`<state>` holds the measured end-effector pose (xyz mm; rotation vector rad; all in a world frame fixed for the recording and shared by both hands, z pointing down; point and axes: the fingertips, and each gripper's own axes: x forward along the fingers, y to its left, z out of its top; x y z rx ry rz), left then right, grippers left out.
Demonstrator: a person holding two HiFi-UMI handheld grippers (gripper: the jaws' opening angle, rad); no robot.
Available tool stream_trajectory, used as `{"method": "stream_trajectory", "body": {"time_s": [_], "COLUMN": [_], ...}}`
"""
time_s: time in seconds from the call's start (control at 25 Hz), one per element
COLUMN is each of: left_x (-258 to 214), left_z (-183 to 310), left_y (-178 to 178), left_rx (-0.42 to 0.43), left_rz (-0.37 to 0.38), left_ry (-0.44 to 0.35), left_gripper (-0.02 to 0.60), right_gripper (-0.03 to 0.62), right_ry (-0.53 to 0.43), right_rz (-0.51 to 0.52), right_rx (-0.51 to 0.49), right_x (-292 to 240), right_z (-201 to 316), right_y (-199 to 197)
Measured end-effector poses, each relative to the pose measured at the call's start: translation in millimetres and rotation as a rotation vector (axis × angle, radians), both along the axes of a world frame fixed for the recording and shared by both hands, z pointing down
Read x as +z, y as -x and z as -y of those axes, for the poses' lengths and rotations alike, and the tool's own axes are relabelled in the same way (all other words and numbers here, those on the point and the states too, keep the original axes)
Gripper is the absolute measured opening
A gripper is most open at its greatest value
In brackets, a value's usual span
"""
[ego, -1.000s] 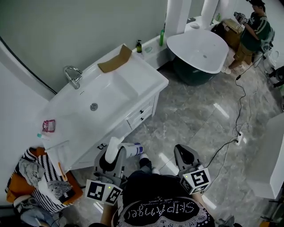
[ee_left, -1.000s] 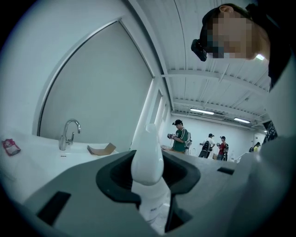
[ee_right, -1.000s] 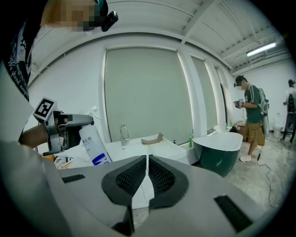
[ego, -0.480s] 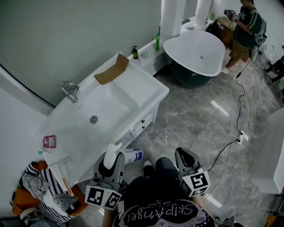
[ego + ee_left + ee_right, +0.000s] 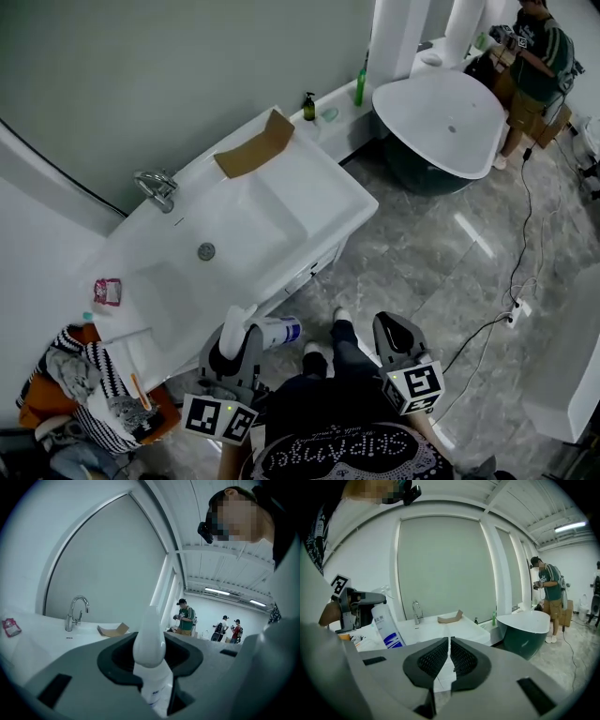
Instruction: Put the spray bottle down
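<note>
The spray bottle is white with a blue label. It lies sideways in my left gripper, which is shut on its upper part, just off the front edge of the white vanity. In the left gripper view the bottle's white head sticks up between the dark pads of the left gripper. My right gripper hangs over the grey floor to the right, jaws shut and empty. From the right gripper the bottle shows at the left, in front of the vanity.
The vanity carries a chrome tap, a folded cardboard piece and a red packet. A pile of clothes lies at the lower left. A bathtub and a person are at the far right; a cable crosses the floor.
Both grippers have come closer to the vanity's front edge, the left one still holding the bottle. The view has swung a little; jaws unchanged.
</note>
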<state>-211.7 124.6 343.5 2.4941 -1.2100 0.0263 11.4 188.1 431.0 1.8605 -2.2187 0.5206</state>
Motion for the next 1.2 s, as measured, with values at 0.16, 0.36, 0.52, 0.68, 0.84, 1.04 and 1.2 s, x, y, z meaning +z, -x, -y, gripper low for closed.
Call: {"method": "stream_trajectory", "body": {"time_s": [0.16,0.36,0.52,0.68,0.84,1.04,1.2], "left_x": [-4.6,-9.2,-11.3,-11.7,-13.0,-11.1,-8.6], "left_z": [26.5,57.4,77.4,92.1,106.5,122.9,144.7], "left_y": [-16.5,-41.9,-64.8,-86.2,-98.7,-97.5,-86.4], "left_rx": [-0.037,-0.073,-0.098,-0.119,-0.132,-0.145,-0.162], "left_rz": [0.0,-0.011,-0.014,-0.023,-0.041,-0.031,-0.036], "left_ry": [-0.012,-0.045,-0.061,-0.071,-0.071,-0.065,-0.048], "left_gripper": [0.146,0.146,0.146,0.146,0.146,0.146,0.146], "right_gripper": [0.029,0.029,0.029,0.029,0.029,0.029,0.029], "right_ry": [-0.007,-0.017,-0.038,-0.029,-0.01,0.011,0.028], "right_rz": [-0.002,-0.003,0.001,-0.007,-0.005,0.009,0.01], "right_rx": [-0.038,-0.066,-0.089,-0.092,-0.082,-0.109,-0.123], "right_x": [-4.6,-4.5,-8.4,-4.0,1.7,9.5,12.7], "right_z": [35.6,70.3,94.0,108.0,122.4,140.3,164.0], "right_y": [-18.6,-48.8,-73.3,-101.1,-118.8,-113.7,-103.4]}}
